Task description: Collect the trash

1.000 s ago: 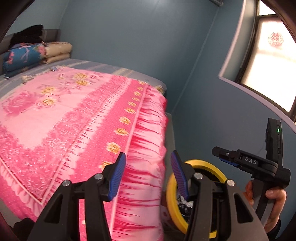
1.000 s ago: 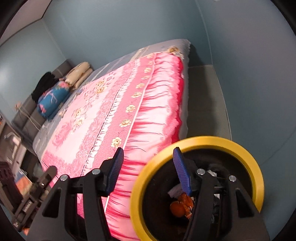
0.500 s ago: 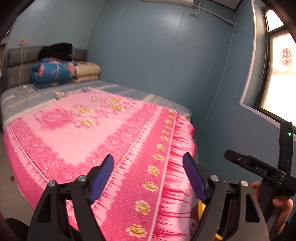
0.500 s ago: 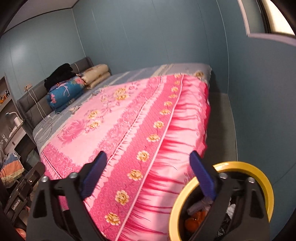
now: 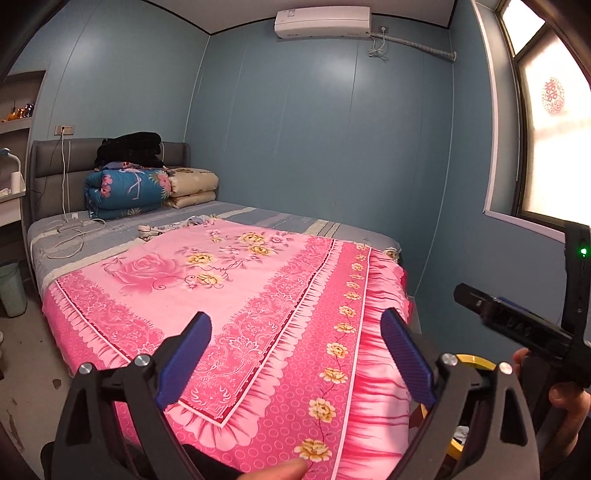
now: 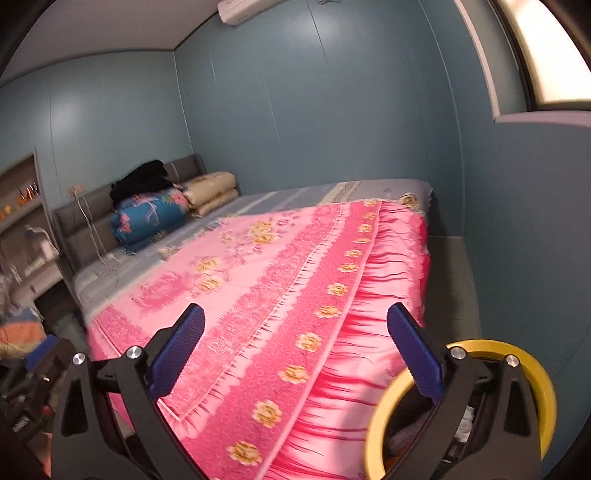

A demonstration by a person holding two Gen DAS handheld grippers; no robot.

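Left hand-held gripper [image 5: 295, 354] jaws opening, nothing between; right hand-held gripper [image 6: 295, 345] jaws opening, also empty

Yellow-rimmed trash bin [image 6: 532, 354] on floor at bed's near right corner, litter inside

Likely step: scan for next trash. Check small clutter [image 5: 173, 226] beyond pink bedspread [image 5: 240, 291]; keep jaws wide, approach low, avoid snagging cable [image 5: 62, 243]

A pink floral bedspread [image 5: 236, 295] covers most of a bed with a grey headboard [image 5: 51, 162]. At its head, a blue floral quilt [image 5: 125, 192] lies folded beside 2 stacked beige pillows [image 5: 192, 188], with black clothing [image 5: 129, 147] on top. An air conditioner [image 5: 321, 22] hangs high on the blue wall. A window [image 5: 550, 122] glows at right.
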